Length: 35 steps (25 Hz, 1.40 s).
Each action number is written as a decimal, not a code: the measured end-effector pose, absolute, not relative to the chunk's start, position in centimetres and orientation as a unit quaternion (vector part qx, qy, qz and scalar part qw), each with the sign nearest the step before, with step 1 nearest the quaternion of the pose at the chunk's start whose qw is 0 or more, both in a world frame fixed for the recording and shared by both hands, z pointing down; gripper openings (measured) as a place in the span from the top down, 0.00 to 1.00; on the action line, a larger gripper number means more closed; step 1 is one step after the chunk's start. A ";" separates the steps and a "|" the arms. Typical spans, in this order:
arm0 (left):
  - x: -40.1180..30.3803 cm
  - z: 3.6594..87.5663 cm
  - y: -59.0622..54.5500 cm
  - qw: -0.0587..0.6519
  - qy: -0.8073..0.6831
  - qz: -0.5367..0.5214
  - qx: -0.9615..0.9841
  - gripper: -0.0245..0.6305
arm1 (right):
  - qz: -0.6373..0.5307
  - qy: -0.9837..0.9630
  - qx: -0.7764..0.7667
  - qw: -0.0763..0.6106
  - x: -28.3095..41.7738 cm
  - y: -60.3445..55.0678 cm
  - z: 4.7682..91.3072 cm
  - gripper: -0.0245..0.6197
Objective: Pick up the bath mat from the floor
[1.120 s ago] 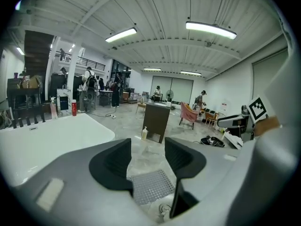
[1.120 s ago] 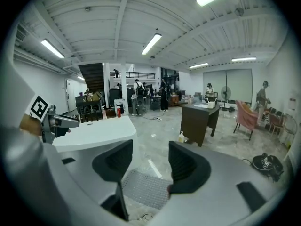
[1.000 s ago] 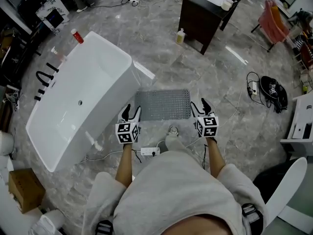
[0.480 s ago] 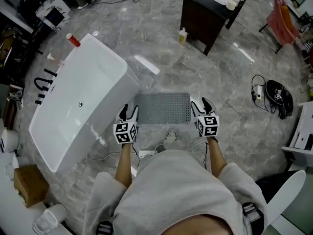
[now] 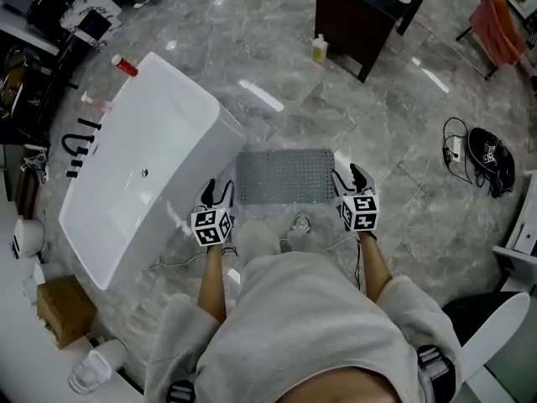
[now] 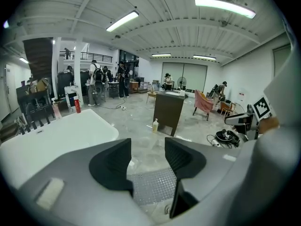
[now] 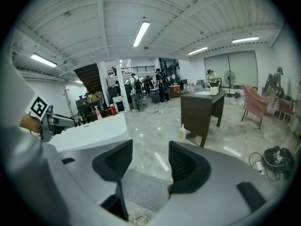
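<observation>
The grey studded bath mat (image 5: 285, 176) lies flat on the marble floor beside the white bathtub (image 5: 180, 78). My left gripper (image 5: 216, 193) hovers just left of the mat's near left corner, jaws open and empty. My right gripper (image 5: 351, 175) is beside the mat's right edge, also open with nothing between its fingers. In the left gripper view the mat (image 6: 153, 185) shows low between the jaws of the left gripper (image 6: 148, 161). In the right gripper view the mat (image 7: 143, 189) lies below the right gripper (image 7: 150, 166).
A round floor drain (image 5: 299, 222) sits just before the mat's near edge. A dark cabinet (image 5: 361, 15) with a bottle (image 5: 319, 49) beside it stands farther off. A black bag with cables (image 5: 489, 159) lies at the right. People stand in the background (image 6: 96, 81).
Both grippers have moved forward and a little down, from behind the mat's near edge to beside its near corners. Their jaws stand as before.
</observation>
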<state>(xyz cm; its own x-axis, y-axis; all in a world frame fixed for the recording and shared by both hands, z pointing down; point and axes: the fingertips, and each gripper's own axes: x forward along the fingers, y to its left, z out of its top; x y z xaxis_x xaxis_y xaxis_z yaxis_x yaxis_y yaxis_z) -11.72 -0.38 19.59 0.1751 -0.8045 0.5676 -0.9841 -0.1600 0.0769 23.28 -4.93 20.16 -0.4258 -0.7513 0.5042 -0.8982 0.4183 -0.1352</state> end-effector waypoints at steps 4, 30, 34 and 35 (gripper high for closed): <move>-12.4 21.0 0.5 0.237 -0.610 0.215 0.725 0.61 | 0.207 -0.820 0.498 0.194 23.0 -4.4 21.4 0.58; -17.9 27.9 -2.6 0.284 -0.544 0.212 0.760 0.61 | 0.211 -0.795 0.512 0.246 14.5 -5.3 24.0 0.58; -19.3 29.1 -3.0 0.290 -0.535 0.212 0.765 0.61 | 0.217 -0.789 0.515 0.255 12.7 -5.1 24.8 0.58; -19.6 29.4 -2.9 0.292 -0.532 0.215 0.765 0.61 | 0.218 -0.788 0.515 0.257 12.4 -4.9 25.0 0.58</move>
<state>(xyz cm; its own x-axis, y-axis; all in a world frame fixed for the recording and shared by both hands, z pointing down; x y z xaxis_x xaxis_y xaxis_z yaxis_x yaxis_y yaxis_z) -19.59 -2.89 29.43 0.3419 -0.6887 0.6394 -0.9396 -0.2630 0.2192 12.37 -4.94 24.96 -0.3369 -0.7005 0.6292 -0.9242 0.3738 -0.0787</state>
